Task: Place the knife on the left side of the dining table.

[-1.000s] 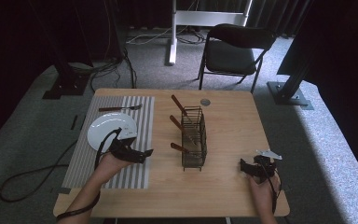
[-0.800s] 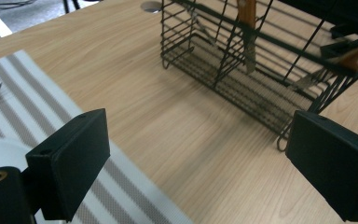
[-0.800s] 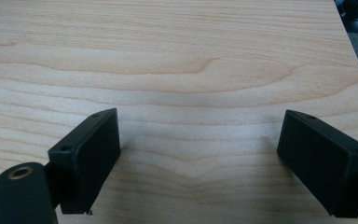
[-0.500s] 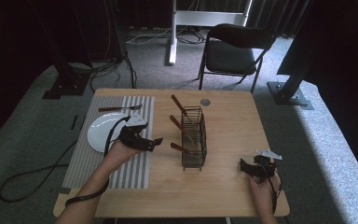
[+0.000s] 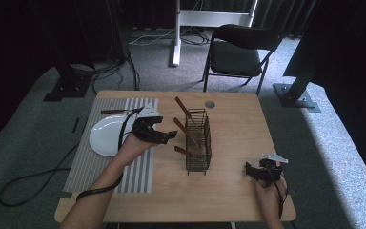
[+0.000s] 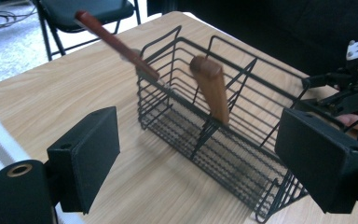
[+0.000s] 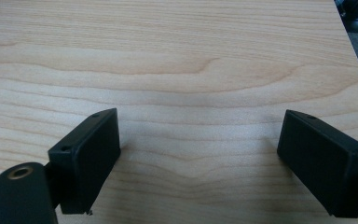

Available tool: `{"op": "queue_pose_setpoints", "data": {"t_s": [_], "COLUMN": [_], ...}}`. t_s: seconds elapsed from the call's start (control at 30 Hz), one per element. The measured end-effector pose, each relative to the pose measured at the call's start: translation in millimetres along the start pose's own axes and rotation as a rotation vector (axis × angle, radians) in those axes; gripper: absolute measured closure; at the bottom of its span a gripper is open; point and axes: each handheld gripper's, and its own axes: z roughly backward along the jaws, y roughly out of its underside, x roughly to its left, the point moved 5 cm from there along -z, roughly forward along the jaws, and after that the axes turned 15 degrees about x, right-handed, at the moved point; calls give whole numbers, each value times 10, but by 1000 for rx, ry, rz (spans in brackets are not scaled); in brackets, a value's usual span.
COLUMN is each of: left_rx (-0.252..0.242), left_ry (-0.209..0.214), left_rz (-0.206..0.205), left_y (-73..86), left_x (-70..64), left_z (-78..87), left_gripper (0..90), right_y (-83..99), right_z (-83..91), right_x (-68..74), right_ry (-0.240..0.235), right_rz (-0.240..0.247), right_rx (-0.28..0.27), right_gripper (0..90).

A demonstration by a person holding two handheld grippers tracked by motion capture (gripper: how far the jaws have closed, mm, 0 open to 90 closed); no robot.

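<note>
A black wire basket (image 5: 198, 143) stands mid-table with three wooden-handled utensils leaning in it: a far one (image 5: 182, 107), a middle one (image 5: 178, 125) and a near one (image 5: 183, 151). My left gripper (image 5: 168, 136) hovers open just left of the basket, pointing at it. In the left gripper view the basket (image 6: 233, 140) lies between and beyond the open jaws, with one brown handle (image 6: 212, 88) upright in front and another (image 6: 116, 44) slanting behind. My right gripper (image 5: 251, 171) rests open near the front right, over bare wood (image 7: 198, 93), nothing between its jaws.
A white plate (image 5: 104, 138) sits on a grey striped mat (image 5: 124, 176) at the left, with a wooden-handled utensil (image 5: 112, 111) lying behind it. A small round disc (image 5: 210, 104) lies near the far edge. A black chair (image 5: 238, 50) stands beyond the table.
My left gripper has moved away from the front of the mat, forward and to the right past the plate, up to the basket. The right gripper has stayed put.
</note>
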Motion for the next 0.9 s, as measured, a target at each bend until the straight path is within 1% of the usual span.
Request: {"op": "queue_pose_setpoints", "data": {"t_s": [0.1, 0.13, 0.2, 0.23, 0.27, 0.3, 0.37, 0.4, 0.43, 0.47, 0.5, 0.53, 0.57, 0.6, 0.63, 0.7, 0.73, 0.77, 0.8, 0.9], "left_rx": [1, 2, 1, -1, 1, 0, -8, -14, -13, -16, -20, -21, -29, -26, -19, -22, -22, -14, -12, -4], "left_ry": [14, 13, 26, 35, 45, 44, 66, 65, 79, 79, 77, 92, 108, 109, 105, 121, 121, 120, 129, 125], "left_rz": [16, 17, 19, 20, 23, 24, 29, 38, 42, 51, 59, 65, 74, 80, 85, 108, 108, 117, 125, 115], "left_y": [-44, -57, -79, -86, -97, -106, -121, -132, -140, -149, -158, -164, -170, -172, -175, -175, -175, -172, -169, -159], "left_x": [-1, 0, -11, -17, -29, -36, -46, -46, -47, -47, -48, -48, -51, -49, -44, -36, -36, -24, -18, -22], "left_z": [-33, -40, -63, -73, -90, -102, -115, -121, -127, -132, -138, -143, -147, -154, -163, -170, -170, -175, -176, -190], "left_gripper": [162, 179, 211, 256, 281, 304, 360, 422, 422, 448, 507, 507, 549, 549, 577, 612, 636, 636, 655, 713], "right_y": [0, 0, -1, -1, -1, -1, -1, 0, 0, -1, -1, -1, -1, -1, 0, 0, 0, 0, 0, 0], "right_z": [0, 0, 0, 0, 0, 0, 0, 0, 0, 0, 0, 0, 0, 0, 0, 0, 0, 0, 0, 0], "right_x": [0, 0, 1, 1, 1, 0, 0, 0, 0, 0, 0, 0, 0, 0, 0, 0, 0, 0, -1, -1], "right_ry": [0, 0, -1, -1, -1, 0, 0, 0, 0, 0, 0, 0, 0, 0, 0, 0, 0, 0, 0, 0], "right_rz": [0, 0, -2, -2, -2, 0, 0, 0, 0, 0, 0, 0, 0, -1, 0, 0, 0, 0, 1, 1], "right_rx": [0, 0, -1, -1, -1, -1, -1, 0, 0, -1, -1, -1, -1, -1, -1, 0, 0, 0, 0, 0], "right_gripper": [123, 123, 123, 123, 123, 123, 123, 123, 123, 123, 123, 123, 124, 123, 123, 123, 123, 123, 123, 123]}}
